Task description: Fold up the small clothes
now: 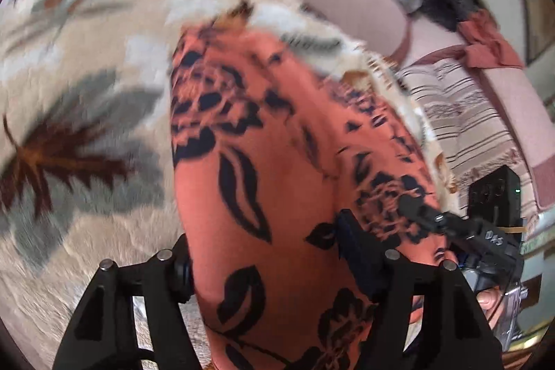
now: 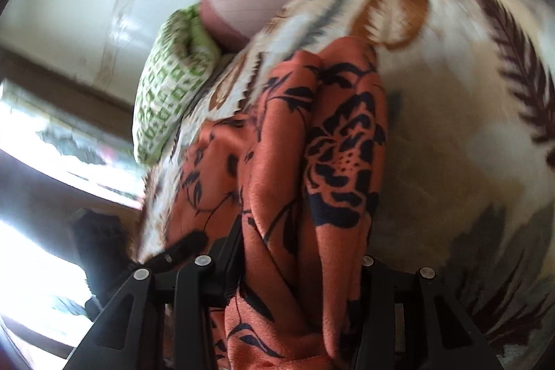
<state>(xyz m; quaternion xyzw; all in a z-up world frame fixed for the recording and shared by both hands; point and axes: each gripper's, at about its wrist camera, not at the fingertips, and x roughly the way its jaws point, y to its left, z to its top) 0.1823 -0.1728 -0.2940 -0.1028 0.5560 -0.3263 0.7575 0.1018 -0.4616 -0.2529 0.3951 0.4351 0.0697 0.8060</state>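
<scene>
We held the orange floral garment above the patterned blanket, left gripper and right gripper fingers both clamped on it.

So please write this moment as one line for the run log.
stage: folding | left hand-held gripper: shut on orange floral garment | right hand-held gripper: shut on orange floral garment | surface: patterned blanket

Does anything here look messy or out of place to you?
Mostly the orange flowered cloth: it hangs bunched in long folds, not flat, over the leaf-patterned blanket. The left tool and right tool each have it between their fingers. A red garment lies crumpled on the sofa beyond. Nothing looks torn or spilled.
</scene>
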